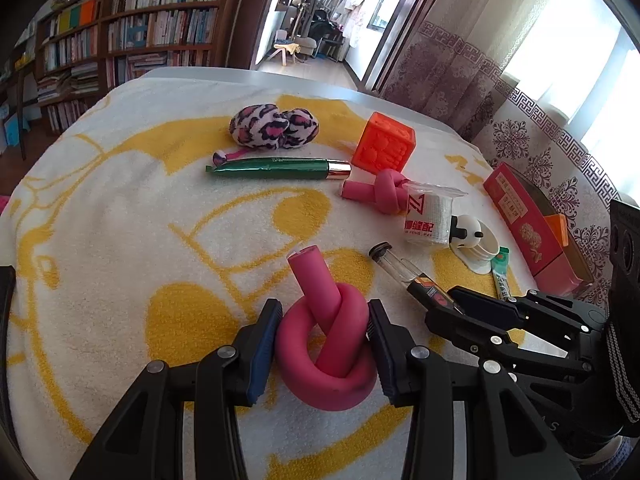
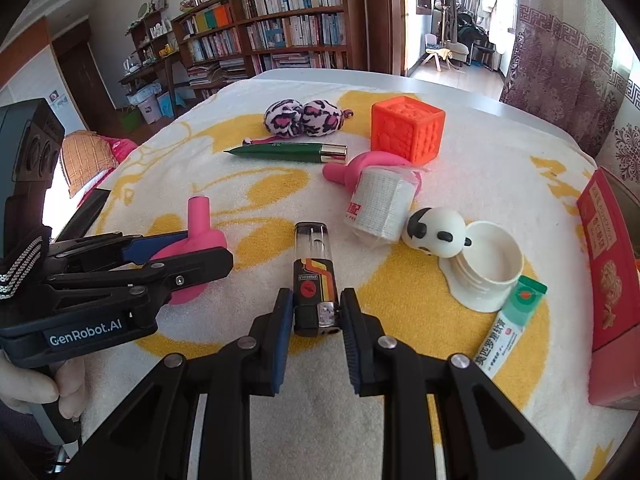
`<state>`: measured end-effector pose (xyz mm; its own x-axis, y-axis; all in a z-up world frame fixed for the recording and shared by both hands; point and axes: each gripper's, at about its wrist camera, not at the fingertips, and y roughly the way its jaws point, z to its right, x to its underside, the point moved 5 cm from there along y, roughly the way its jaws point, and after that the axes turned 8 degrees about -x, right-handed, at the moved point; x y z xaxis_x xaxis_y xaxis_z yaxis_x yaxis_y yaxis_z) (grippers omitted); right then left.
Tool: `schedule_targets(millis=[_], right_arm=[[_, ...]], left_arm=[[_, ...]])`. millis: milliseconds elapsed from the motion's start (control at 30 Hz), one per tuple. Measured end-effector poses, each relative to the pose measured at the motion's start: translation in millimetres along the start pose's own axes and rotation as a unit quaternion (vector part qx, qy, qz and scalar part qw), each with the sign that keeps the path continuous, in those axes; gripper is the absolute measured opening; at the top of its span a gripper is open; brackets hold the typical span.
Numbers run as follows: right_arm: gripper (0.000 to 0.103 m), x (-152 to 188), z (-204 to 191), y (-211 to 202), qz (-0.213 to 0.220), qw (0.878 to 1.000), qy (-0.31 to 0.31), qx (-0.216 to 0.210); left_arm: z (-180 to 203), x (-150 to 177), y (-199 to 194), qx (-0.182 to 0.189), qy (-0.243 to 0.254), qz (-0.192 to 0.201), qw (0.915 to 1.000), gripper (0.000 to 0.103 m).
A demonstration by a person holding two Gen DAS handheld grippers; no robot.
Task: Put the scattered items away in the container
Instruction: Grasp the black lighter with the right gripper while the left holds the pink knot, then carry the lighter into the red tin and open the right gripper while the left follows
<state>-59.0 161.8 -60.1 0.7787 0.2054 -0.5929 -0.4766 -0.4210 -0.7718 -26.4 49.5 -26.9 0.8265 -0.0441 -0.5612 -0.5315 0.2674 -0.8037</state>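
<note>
My left gripper (image 1: pixel 322 344) is shut on a knotted pink foam tube (image 1: pixel 326 354) that lies on the yellow-and-white towel (image 1: pixel 120 220); the tube also shows in the right wrist view (image 2: pixel 198 236). My right gripper (image 2: pixel 314 312) is shut on the metal end of a black-and-orange lighter (image 2: pixel 312 276), its clear tank pointing away; the lighter also shows in the left wrist view (image 1: pixel 408 274). The red box (image 2: pixel 612 276) stands open at the right edge, also in the left wrist view (image 1: pixel 532 224).
On the towel lie a leopard plush (image 2: pixel 302 116), a green tube (image 2: pixel 286 152), an orange cube (image 2: pixel 406 128), a second pink knot (image 1: pixel 380 192), a wrapped bandage roll (image 2: pixel 380 208), a panda toy with white cup (image 2: pixel 484 264) and an ointment box (image 2: pixel 508 324).
</note>
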Motion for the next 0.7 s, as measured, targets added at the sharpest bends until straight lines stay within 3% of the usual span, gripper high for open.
schedule_targets(millis=[467, 700], right_arm=[[0.026, -1, 11, -47, 0.057, 0.998, 0.037, -0.012], [0.026, -1, 30, -76, 0.094, 0.994, 0.061, 0.002]], left_arm=[[22, -1, -16, -0.005, 0.021, 0.012, 0.9997, 0.045], [45, -4, -24, 0.002, 0.042, 0.019, 0.999, 0.045]])
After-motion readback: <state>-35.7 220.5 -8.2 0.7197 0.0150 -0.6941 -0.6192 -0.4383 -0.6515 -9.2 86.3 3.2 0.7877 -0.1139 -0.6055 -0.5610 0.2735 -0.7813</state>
